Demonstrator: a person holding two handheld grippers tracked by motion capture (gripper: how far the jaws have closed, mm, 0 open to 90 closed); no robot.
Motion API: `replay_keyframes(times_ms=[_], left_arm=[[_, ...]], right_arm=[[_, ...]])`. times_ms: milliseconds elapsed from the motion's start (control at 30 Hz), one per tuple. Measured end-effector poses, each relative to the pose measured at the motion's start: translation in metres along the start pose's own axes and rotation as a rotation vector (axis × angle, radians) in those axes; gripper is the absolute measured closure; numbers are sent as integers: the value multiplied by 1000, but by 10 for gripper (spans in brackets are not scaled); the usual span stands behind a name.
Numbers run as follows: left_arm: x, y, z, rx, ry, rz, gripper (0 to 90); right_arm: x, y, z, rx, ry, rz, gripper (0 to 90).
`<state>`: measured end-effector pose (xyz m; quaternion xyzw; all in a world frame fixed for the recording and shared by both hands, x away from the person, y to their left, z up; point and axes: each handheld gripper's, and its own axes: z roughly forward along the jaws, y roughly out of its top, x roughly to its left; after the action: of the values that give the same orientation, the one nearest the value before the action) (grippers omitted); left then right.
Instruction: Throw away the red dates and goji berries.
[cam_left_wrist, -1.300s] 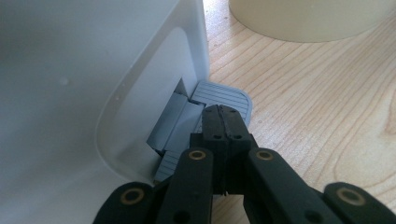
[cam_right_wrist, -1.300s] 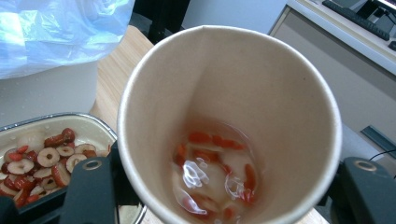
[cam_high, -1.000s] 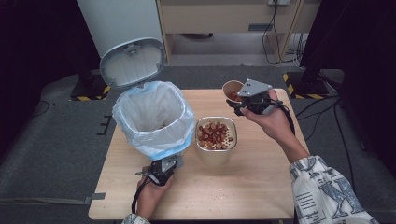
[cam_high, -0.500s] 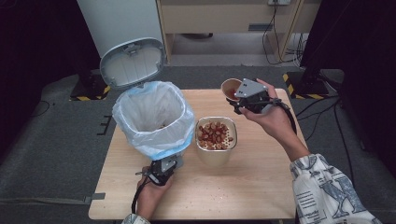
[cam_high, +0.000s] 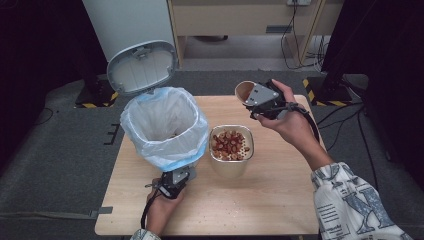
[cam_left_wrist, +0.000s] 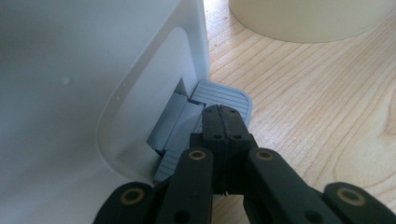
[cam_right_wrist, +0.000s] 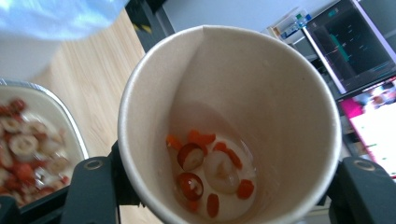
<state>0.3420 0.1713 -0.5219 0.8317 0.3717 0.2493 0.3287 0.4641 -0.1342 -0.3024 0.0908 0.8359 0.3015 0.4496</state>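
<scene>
**Pedal held down, cup of scraps on its way to the bin**

On the left, the left gripper (cam_left_wrist: 223, 122) has its jaws pressed together with nothing between them, tip bearing on the grey pedal (cam_left_wrist: 223, 95) at the foot of the white bin (cam_high: 165, 130). The lid (cam_high: 141, 67) stands up and the blue liner (cam_high: 172, 162) gapes, so I'd say this hand is only keeping the bin open.

In the middle sits a square container (cam_high: 231, 146) full of red and pale fruit pieces, just beside the bin.

On the right, the right gripper (cam_high: 260, 102) is clamped on a paper cup (cam_right_wrist: 229, 121), held up over the far edge of the table (cam_high: 270, 200). The cup lies tipped, its long axis near level, mouth facing left toward the bin. A few fruit slices (cam_right_wrist: 205, 170) and some liquid cling at its bottom. The step looks like emptying leftovers: next the cup needs carrying over the liner and tilting mouth-down.
</scene>
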Motion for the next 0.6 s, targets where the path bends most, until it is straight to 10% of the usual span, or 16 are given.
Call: replay_keyframes(times_ms=[167, 600], left_arm=[[0, 0, 0, -2, -2, -2, 894], [0, 0, 0, -1, -2, -4, 895]], right_arm=[[3, 5, 0, 22, -8, -86, 352], [3, 6, 1, 38, -10, -102, 351]])
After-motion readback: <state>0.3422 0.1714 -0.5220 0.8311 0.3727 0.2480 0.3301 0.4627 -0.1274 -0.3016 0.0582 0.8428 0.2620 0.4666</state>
